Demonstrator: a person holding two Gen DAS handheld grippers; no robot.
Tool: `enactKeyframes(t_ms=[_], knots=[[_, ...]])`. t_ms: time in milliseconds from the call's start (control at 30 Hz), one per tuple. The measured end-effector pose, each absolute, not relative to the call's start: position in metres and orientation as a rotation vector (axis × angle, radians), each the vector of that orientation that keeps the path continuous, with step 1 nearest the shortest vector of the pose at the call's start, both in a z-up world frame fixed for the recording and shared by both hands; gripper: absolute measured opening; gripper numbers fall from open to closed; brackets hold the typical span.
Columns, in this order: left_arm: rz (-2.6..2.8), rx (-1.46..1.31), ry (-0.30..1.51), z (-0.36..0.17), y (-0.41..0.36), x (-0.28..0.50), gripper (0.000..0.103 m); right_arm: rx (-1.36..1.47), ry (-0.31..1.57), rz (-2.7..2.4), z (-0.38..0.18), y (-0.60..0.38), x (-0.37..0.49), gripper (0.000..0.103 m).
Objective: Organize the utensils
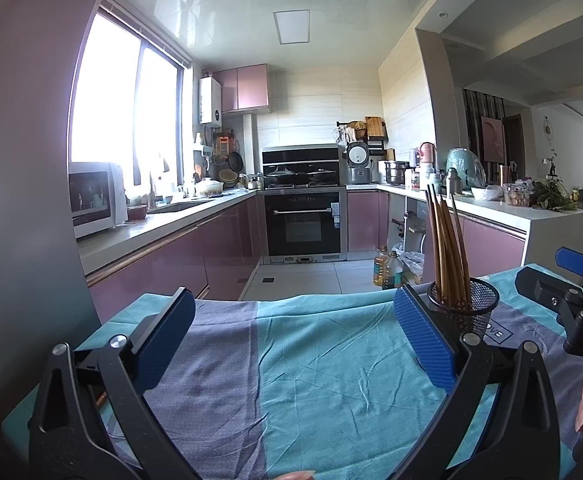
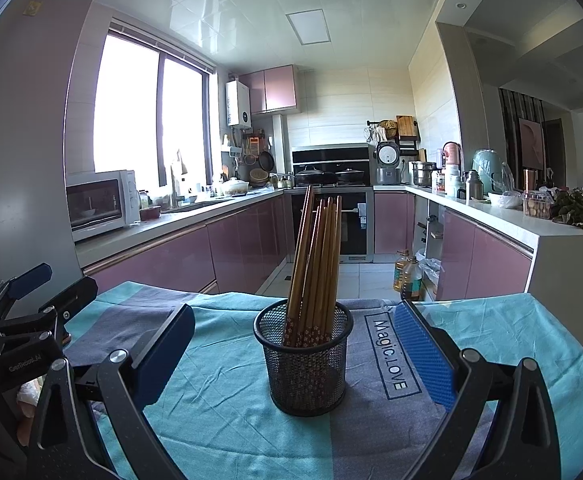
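We hold both tongs wide apart over the tabletop (image 2: 531, 320), and neither grips anything. In the right wrist view our right tongs (image 2: 295, 344) stand spread on either side of the cup (image 2: 305, 364), a black mesh holder that sits upright on the cloth (image 2: 219, 380), dead ahead at 12 o'clock between the two blue pads without touching either. The chopsticks (image 2: 315, 256) stand bundled in the cup, leaning a little toward 1 o'clock, their patterned ends down at the bottom of the mesh. Printed lettering on the cloth lies just beside the cup at 3 o'clock.

In the left wrist view our left tongs (image 1: 291, 336) gape over bare cloth (image 1: 331, 380). The cup (image 1: 467, 304) sits at 2 o'clock from them, just behind the right-hand pad, with the chopsticks (image 1: 447, 240) rising out of it. The right tongs (image 1: 571, 280) show at 3 o'clock, at the edge of the frame.

Beyond the tabletop lies a kitchen, with an oven (image 2: 331, 220) at 12 o'clock and a microwave (image 2: 99, 204) at 10 o'clock.
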State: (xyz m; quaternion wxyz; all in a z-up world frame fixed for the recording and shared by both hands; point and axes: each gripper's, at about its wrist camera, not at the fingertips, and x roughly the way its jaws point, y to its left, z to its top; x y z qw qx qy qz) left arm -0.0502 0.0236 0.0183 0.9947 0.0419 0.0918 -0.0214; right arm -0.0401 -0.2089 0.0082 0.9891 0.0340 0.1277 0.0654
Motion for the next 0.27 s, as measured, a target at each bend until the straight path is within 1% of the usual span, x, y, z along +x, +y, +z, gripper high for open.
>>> enactKeyframes(t_ms=[67,133,200,267], knots=[[-0.048,0.089,0.22,0.016,0.023,-0.044,0.098,0.066,0.278,0.115,0.006,-0.216,-0.035,0.097],[-0.031,0.095,0.276,0.012,0.023,-0.034,0.098,0.06,0.346,0.068,0.0,-0.23,-0.024,0.097],[-0.011,0.098,0.341,0.004,0.028,-0.022,0.098,0.041,0.433,0.0,-0.011,-0.247,-0.009,0.097],[-0.016,0.081,0.418,-0.003,0.039,-0.008,0.098,0.014,0.578,-0.088,-0.03,-0.274,0.015,0.097]])
